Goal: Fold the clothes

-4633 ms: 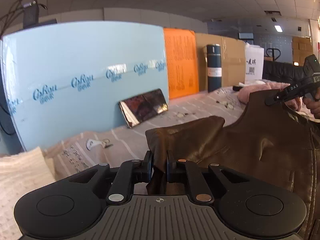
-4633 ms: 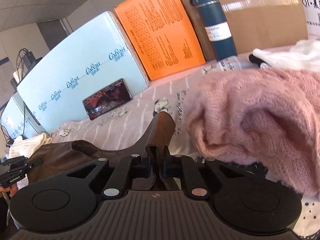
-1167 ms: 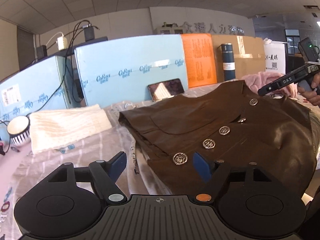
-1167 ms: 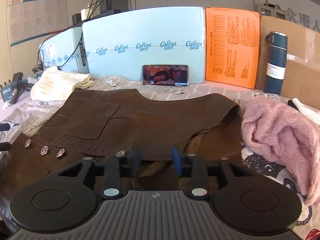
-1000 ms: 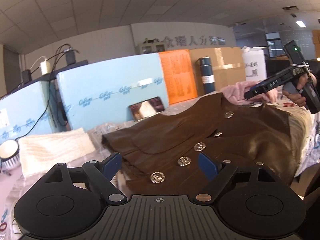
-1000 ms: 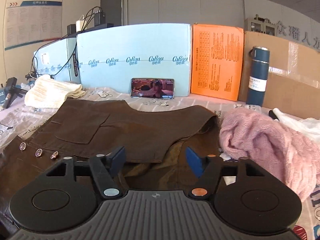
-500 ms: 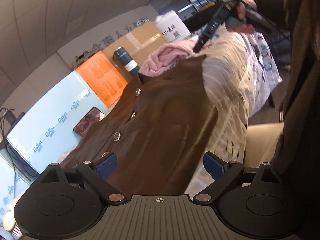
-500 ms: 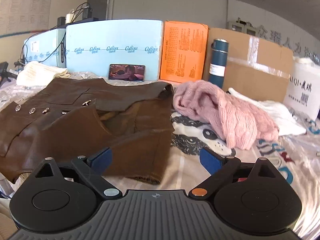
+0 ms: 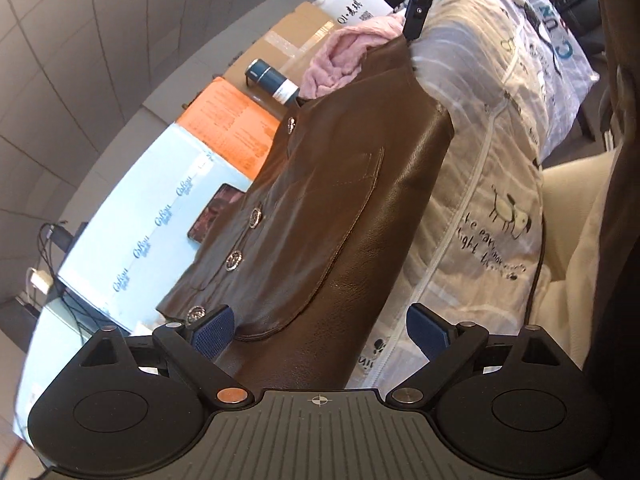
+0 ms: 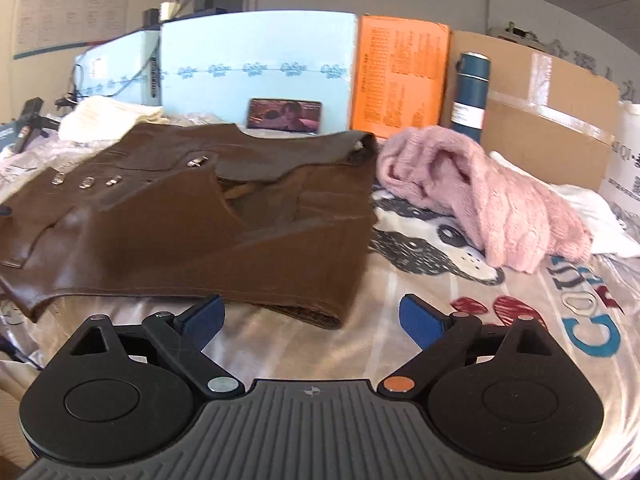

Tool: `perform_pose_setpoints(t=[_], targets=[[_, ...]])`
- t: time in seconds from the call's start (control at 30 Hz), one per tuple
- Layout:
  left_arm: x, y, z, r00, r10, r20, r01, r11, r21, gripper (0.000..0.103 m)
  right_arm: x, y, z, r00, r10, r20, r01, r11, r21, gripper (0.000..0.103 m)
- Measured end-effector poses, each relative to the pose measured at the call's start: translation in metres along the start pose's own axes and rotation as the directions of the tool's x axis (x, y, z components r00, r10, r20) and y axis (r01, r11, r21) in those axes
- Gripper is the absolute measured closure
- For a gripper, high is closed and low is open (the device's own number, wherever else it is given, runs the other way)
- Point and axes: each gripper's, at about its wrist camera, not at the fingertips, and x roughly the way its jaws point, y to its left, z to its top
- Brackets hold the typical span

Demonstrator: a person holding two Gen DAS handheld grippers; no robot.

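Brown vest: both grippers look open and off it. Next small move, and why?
Probably bring the right gripper forward to pinch the near hem of the brown vest. Both it and the left gripper are wide open, holding nothing. The vest lies spread, unfolded, on the printed sheet, its hem just ahead of the right gripper's fingertips.

An office: tiled ceiling (image 9: 80, 80), wall chart (image 10: 68, 8), stacked cardboard boxes (image 10: 552, 128).

brown leather vest (image 10: 192, 232) spread flat on the printed bedsheet (image 10: 460, 320), front up, silver buttons (image 9: 233, 260) in a row down the placket, patch pocket on one panel, near hem hanging slightly over the bed edge
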Motion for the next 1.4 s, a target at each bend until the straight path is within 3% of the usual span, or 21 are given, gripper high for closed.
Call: perform_pose_setpoints(t=[0.07, 0.1, 0.2, 0.27, 0.3, 0.37, 0.43, 0.47, 0.53, 0.57, 0.6, 0.67, 0.77, 0.83, 0.9, 0.93, 0.97, 1.07, 1.2, 1.3, 1.4], targets=[[-0.013, 0.020, -0.002, 0.997, -0.063, 0.038, 0.067, 0.989, -0.135, 0.008, -0.009, 0.002, 0.010, 0.992, 0.110, 0.060, -0.110, 0.994, -0.002, 0.009], [-0.020, 0.034, -0.005, 0.993, -0.087, 0.076, 0.102, 0.969, -0.224, 0.008, -0.010, 0.003, 0.017, 0.980, 0.172, 0.095, -0.174, 0.985, 0.012, 0.009], [-0.039, 0.081, -0.018, 0.977, -0.077, 0.201, 0.166, 0.865, -0.474, 0.008, -0.004, 0.007, 0.041, 0.930, 0.319, 0.184, -0.332, 0.942, 0.047, 0.008], [-0.039, 0.109, -0.029, 0.971, -0.010, 0.237, 0.157, 0.777, -0.609, 0.007, 0.022, 0.014, 0.059, 0.939, 0.305, 0.158, -0.321, 0.943, 0.092, 0.008], [-0.032, 0.120, -0.032, 0.977, 0.021, 0.211, 0.127, 0.740, -0.661, 0.007, 0.035, 0.018, 0.068, 0.944, 0.298, 0.144, -0.315, 0.942, 0.113, 0.009], [-0.009, 0.135, -0.034, 0.993, 0.036, 0.114, 0.055, 0.709, -0.703, 0.007, 0.066, 0.023, 0.082, 0.955, 0.283, 0.087, -0.294, 0.940, 0.171, 0.012], [0.016, 0.148, -0.037, 1.000, 0.021, 0.018, -0.002, 0.689, -0.724, 0.007, 0.094, 0.024, 0.090, 0.953, 0.302, 0.043, -0.303, 0.925, 0.227, 0.012], [0.028, 0.151, -0.040, 1.000, -0.004, -0.015, -0.008, 0.681, -0.732, 0.007, 0.105, 0.024, 0.093, 0.948, 0.318, 0.027, -0.315, 0.915, 0.253, 0.012], [0.044, 0.158, -0.048, 0.997, -0.082, -0.009, 0.047, 0.656, -0.754, 0.007, 0.121, 0.025, 0.094, 0.944, 0.329, 0.005, -0.318, 0.907, 0.278, 0.014], [0.051, 0.160, -0.051, 0.993, -0.119, 0.005, 0.081, 0.642, -0.762, 0.008, 0.127, 0.027, 0.094, 0.944, 0.329, -0.006, -0.314, 0.906, 0.286, 0.021], [0.054, 0.160, -0.050, 0.989, -0.144, 0.036, 0.121, 0.643, -0.756, 0.008, 0.132, 0.027, 0.094, 0.946, 0.324, -0.020, -0.304, 0.907, 0.291, 0.025], [0.054, 0.158, -0.047, 0.980, -0.170, 0.098, 0.187, 0.652, -0.734, 0.008, 0.138, 0.030, 0.092, 0.945, 0.323, -0.048, -0.295, 0.908, 0.298, 0.050], [0.051, 0.154, -0.043, 0.963, -0.210, 0.171, 0.269, 0.659, -0.703, 0.008, 0.139, 0.036, 0.087, 0.942, 0.329, -0.056, -0.302, 0.911, 0.280, 0.073], [0.055, 0.150, -0.042, 0.959, -0.228, 0.167, 0.279, 0.662, -0.696, 0.018, 0.134, 0.040, 0.085, 0.940, 0.340, -0.037, -0.321, 0.913, 0.253, 0.086], [0.059, 0.148, -0.042, 0.971, -0.202, 0.125, 0.230, 0.670, -0.706, 0.073, 0.128, 0.043, 0.084, 0.936, 0.351, -0.030, -0.335, 0.913, 0.234, 0.092], [0.060, 0.147, -0.043, 0.976, -0.190, 0.107, 0.208, 0.671, -0.711, 0.083, 0.122, 0.045, 0.083, 0.937, 0.348, -0.023, -0.335, 0.916, 0.219, 0.094], [0.057, 0.149, -0.044, 0.976, -0.182, 0.121, 0.212, 0.655, -0.725, 0.101, 0.117, 0.046, 0.083, 0.939, 0.345, -0.017, -0.334, 0.920, 0.205, 0.095], [0.037, 0.148, -0.040, 0.965, -0.158, 0.211, 0.262, 0.639, -0.723, 0.100, 0.095, 0.045, 0.081, 0.939, 0.344, 0.021, -0.342, 0.923, 0.178, 0.096], [0.029, 0.153, -0.020, 0.952, -0.089, 0.292, 0.278, 0.644, -0.713, 0.100, 0.055, 0.038, 0.090, 0.941, 0.307, 0.139, -0.324, 0.938, 0.123, 0.096], [0.047, 0.167, -0.005, 0.964, -0.051, 0.262, 0.226, 0.677, -0.700, 0.100, 0.049, 0.033, 0.108, 0.948, 0.248, 0.199, -0.267, 0.961, 0.075, 0.096], [0.075, 0.173, 0.000, 0.982, -0.079, 0.171, 0.177, 0.700, -0.692, 0.100, 0.075, 0.031, 0.120, 0.966, 0.199, 0.163, -0.207, 0.978, 0.032, 0.095]])
